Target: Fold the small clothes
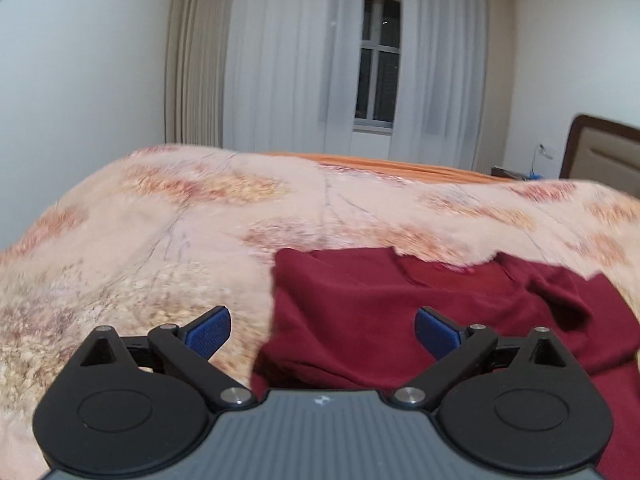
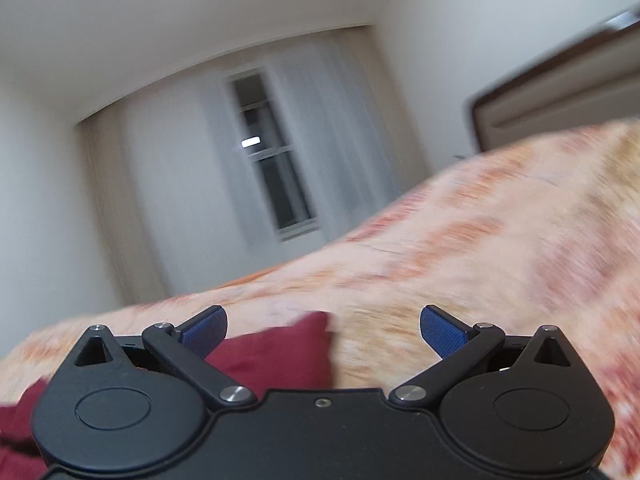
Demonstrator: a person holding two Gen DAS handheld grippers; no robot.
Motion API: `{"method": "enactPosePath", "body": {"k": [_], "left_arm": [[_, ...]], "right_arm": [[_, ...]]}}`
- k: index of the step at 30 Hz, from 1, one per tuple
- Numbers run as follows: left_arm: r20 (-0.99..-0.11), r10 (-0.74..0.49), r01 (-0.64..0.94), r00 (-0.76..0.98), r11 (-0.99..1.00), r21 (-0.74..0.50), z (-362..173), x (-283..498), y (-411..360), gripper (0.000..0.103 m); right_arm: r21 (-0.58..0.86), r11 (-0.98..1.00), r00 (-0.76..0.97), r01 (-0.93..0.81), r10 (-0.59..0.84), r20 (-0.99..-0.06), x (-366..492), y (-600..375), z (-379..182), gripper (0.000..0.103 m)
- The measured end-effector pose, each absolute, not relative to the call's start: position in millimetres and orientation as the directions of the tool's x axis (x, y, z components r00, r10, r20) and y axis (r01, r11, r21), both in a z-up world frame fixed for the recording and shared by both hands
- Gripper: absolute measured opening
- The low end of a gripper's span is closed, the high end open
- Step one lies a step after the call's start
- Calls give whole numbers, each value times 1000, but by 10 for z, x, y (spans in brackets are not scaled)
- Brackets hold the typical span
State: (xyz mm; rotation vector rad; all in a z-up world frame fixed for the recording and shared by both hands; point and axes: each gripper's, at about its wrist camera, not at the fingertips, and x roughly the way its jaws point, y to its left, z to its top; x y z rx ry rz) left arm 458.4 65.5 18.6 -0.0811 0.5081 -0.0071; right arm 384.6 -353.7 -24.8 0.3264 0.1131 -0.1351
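A dark red garment (image 1: pixel 400 312) lies on a floral bedspread (image 1: pixel 160 240) at the near edge of the bed, partly folded, w/ a straight left edge and rumpled cloth bunched at its right; it looks like thin, soft knit, so probably light, limp and apt to sag or slide out of shape when lifted; best taken at a corner or hem, pinched through both layers, not mid-panel. Left gripper (image 1: pixel 322 330) hovers above the garment's near-left part, jaws spread wide, blue pads (image 1: pixel 210 332) clear of the cloth, nothing between them; right gripper (image 2: pixel 323 332) likewise wide open and empty, tilted, w/ a corner of the red cloth (image 2: pixel 280 348) showing behind its left finger, bedspread beyond; contact there can't be confirmed. Curtained window (image 1: pixel 378 60) and headboard (image 1: pixel 600 148) in bkgd; right view blurred.
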Motion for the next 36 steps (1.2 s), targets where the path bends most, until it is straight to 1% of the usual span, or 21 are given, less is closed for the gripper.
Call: {"method": "enactPosePath", "body": {"k": [2,5,7,10,12,14,16,17,18,19,20,21,22,24,25,27,29,31,32,34,36], "left_arm": [[-511,-48,-12,858,993,-114,186,4722,794,101],[-539,-68,-20,839,988,-156,126,4921,927,100],[-563,-86,-22,822,983,-182,59,5037,978,97],[-582,-106,-17,806,979,-202,-28,5194,1024,93],[-585,-115,-19,803,976,-217,-62,5307,1047,93],[-604,-128,-22,787,972,-236,-92,5449,1064,92],[-629,-137,-40,765,965,-259,-141,5599,1094,84],[-633,-148,-42,760,960,-275,-160,5652,1108,70],[-636,-169,-35,753,955,-294,-180,5697,1118,51],[-643,-193,-24,741,950,-312,-200,5739,1123,39],[-646,-203,-19,736,948,-319,-213,5762,1120,22],[-640,-203,-17,741,948,-319,-213,5764,1109,15],[-632,-203,-13,748,948,-319,-207,5752,1098,12],[-598,-191,-4,778,951,-309,-148,5695,1070,10],[-576,-187,3,796,952,-305,-102,5660,1069,10],[-530,-173,-6,831,948,-318,-2,5579,1117,9],[-492,-158,-30,856,935,-352,86,5528,1231,9],[-488,-152,-46,860,928,-369,83,5522,1325,9],[-501,-145,-54,853,931,-362,54,5534,1340,9],[-523,-143,-68,840,929,-363,-42,5550,1357,9],[-540,-163,-81,826,913,-399,-139,5567,1377,10]], "right_arm": [[239,970,989,52,-17,-146,3930,-3358,-115,103],[107,990,971,-91,112,-211,4103,-3009,32,102],[40,985,951,-171,175,-256,4222,-2783,92,102],[-37,975,927,-219,196,-319,4407,-2496,142,102],[-59,974,917,-220,186,-352,4523,-2357,149,101],[-63,976,900,-211,168,-403,4659,-2258,122,97],[-64,977,878,-204,154,-453,4777,-2194,71,87],[-67,977,871,-202,148,-469,4827,-2186,45,85],[-72,978,867,-198,140,-478,4836,-2171,19,79],[-81,978,865,-191,129,-485,4846,-2168,-3,70],[-90,979,863,-183,116,-492,4881,-2167,-28,63],[-90,980,860,-179,112,-497,4897,-2170,-44,41],[-78,981,858,-176,114,-501,4906,-2192,-54,25],[-44,985,867,-165,124,-482,4882,-2242,-42,16],[-29,987,883,-159,129,-452,4854,-2266,-18,14],[19,987,918,-161,157,-365,4758,-2334,53,11],[47,989,954,-138,146,-262,4619,-2403,125,10],[91,987,972,-130,145,-183,4498,-2493,143,10],[100,989,976,-110,127,-179,4473,-2523,134,10],[108,991,973,-85,105,-205,4460,-2580,72,10],[118,991,961,-63,93,-261,4464,-2637,-15,10]]}}
